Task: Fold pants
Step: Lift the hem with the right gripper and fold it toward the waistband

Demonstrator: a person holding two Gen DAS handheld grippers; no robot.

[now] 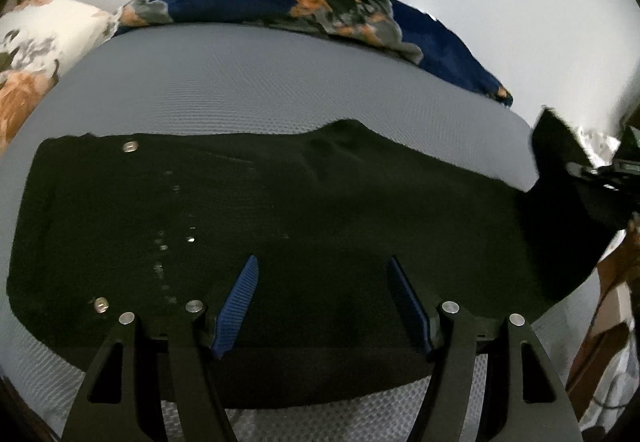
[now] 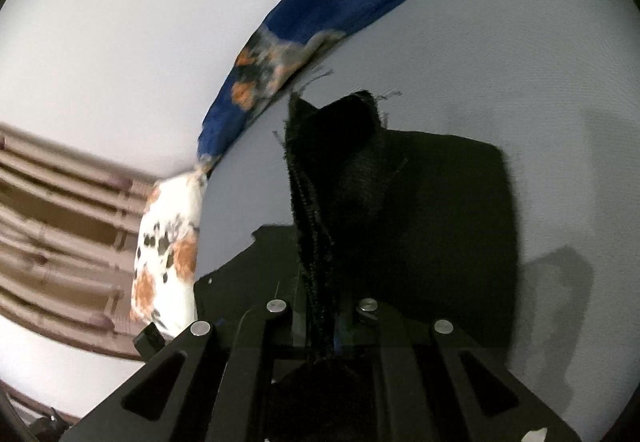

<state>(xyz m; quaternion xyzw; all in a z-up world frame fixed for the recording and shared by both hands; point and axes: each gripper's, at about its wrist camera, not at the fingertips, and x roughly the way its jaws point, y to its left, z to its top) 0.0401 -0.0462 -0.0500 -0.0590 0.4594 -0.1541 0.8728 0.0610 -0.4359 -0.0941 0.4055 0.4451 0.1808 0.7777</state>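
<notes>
Right gripper [image 2: 326,326] is clamped on the frayed hem of the black pants [image 2: 420,210], lifting it off my grey mattress [image 2: 520,42]. Left gripper [image 1: 324,302] hangs spread above the waistband.

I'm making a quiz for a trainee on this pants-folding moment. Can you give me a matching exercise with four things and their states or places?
Things:
1. left gripper
2. right gripper
3. black pants
4. blue floral blanket

States or places:
A. bunched along the mattress's far edge
B. shut on a lifted pant end
C. open, nothing between its fingers
D. mostly spread flat on the grey mattress

Pairs: 1-C, 2-B, 3-D, 4-A
</notes>
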